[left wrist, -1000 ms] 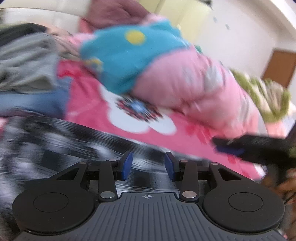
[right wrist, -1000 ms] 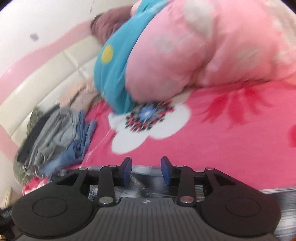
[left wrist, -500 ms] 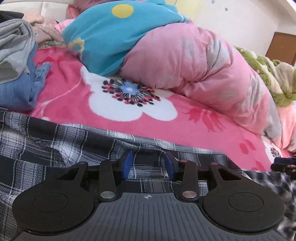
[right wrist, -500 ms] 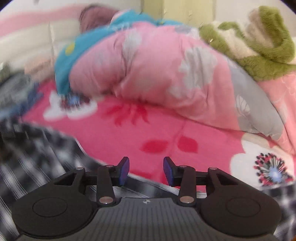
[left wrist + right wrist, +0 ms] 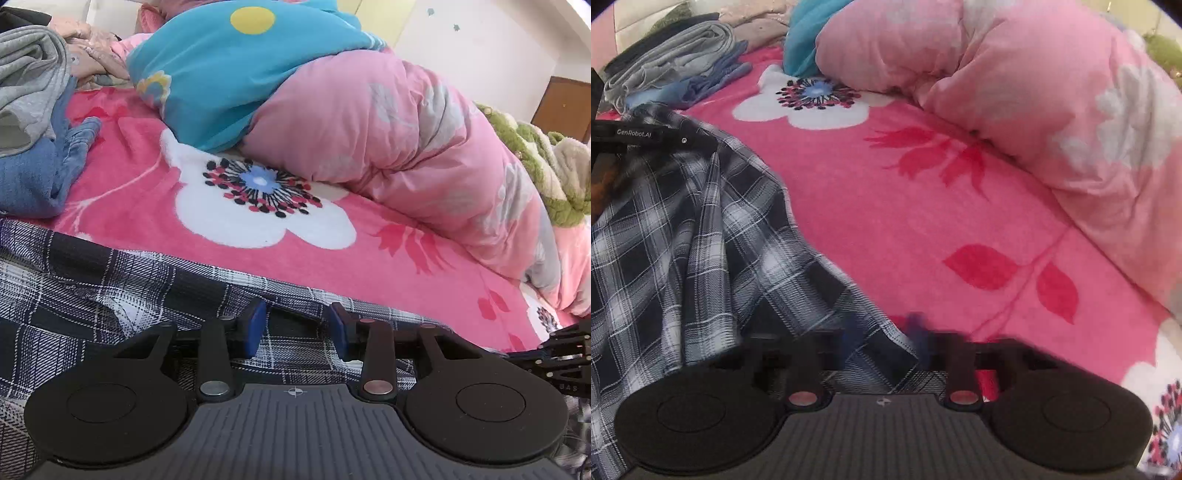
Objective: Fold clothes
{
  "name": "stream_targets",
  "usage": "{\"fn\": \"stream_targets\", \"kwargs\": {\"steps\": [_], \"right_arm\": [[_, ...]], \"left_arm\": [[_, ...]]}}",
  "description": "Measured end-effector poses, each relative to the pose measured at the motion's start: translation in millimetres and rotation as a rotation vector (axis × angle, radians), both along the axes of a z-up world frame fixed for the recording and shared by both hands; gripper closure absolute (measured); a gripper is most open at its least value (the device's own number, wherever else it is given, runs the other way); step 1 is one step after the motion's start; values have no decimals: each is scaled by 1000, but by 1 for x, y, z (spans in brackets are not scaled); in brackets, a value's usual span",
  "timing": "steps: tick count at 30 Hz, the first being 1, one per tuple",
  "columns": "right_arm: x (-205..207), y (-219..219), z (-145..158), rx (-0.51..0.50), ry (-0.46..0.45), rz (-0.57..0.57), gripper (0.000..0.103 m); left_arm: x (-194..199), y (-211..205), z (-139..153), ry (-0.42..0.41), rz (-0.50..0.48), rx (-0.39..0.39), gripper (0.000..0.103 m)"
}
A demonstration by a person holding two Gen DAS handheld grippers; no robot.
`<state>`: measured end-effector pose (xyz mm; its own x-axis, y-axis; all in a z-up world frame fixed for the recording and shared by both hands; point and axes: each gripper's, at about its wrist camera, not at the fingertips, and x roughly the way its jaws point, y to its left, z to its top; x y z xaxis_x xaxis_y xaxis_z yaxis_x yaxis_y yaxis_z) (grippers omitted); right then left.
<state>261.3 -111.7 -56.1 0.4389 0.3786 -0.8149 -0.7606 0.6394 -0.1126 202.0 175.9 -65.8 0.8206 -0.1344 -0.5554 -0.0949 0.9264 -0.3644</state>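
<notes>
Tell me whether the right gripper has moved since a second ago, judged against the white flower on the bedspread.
Yes. The white flower has slid up and left, so the right gripper swung right and tipped down; its fingers have just closed on the plaid shirt.

The widest free stretch is the flat pink bedspread [image 5: 122, 155] with its big white flower, running bare between the plaid shirt [image 5: 92, 273] at the near edge and the bedding behind. A bulky pink duvet [image 5: 388, 122] closes off the far side and the right, touching the spread along its whole foot, with a turquoise cover [image 5: 229, 74] heaped against its left end. A green fleecy blanket [image 5: 528, 155] lies beyond the duvet. On the left a pile of grey and blue clothes [image 5: 33, 122] narrows the way in. In the right wrist view the bare spread [image 5: 894, 206] opens rightward from the shirt's edge [image 5: 713, 229] to the duvet [image 5: 1052, 110].
</notes>
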Motion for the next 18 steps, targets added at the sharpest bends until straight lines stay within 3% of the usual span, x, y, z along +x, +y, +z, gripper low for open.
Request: {"fn": "stream_targets", "kwargs": {"steps": [7,11,14,15,16,18], "right_arm": [[4,-6,20,69,-169,-151,101],[12,13,-12,-8,-173,-163,101],[17,8,-18,47,-156,-228,100],[19,5,-17,75,-145,-253,94],[22,-2,-11,118,-116,-287,77],[27,-31,9,228,-76,-394,60]], "left_arm": [[-1,0,-1,-3,-2,6,66],[-1,0,0,-3,-3,10,66],[-1,0,0,-2,-4,5,66],[-1,0,0,-2,-5,5,66],[-2,0,0,-1,-5,3,66],[-2,0,0,-1,-4,2,66]]}}
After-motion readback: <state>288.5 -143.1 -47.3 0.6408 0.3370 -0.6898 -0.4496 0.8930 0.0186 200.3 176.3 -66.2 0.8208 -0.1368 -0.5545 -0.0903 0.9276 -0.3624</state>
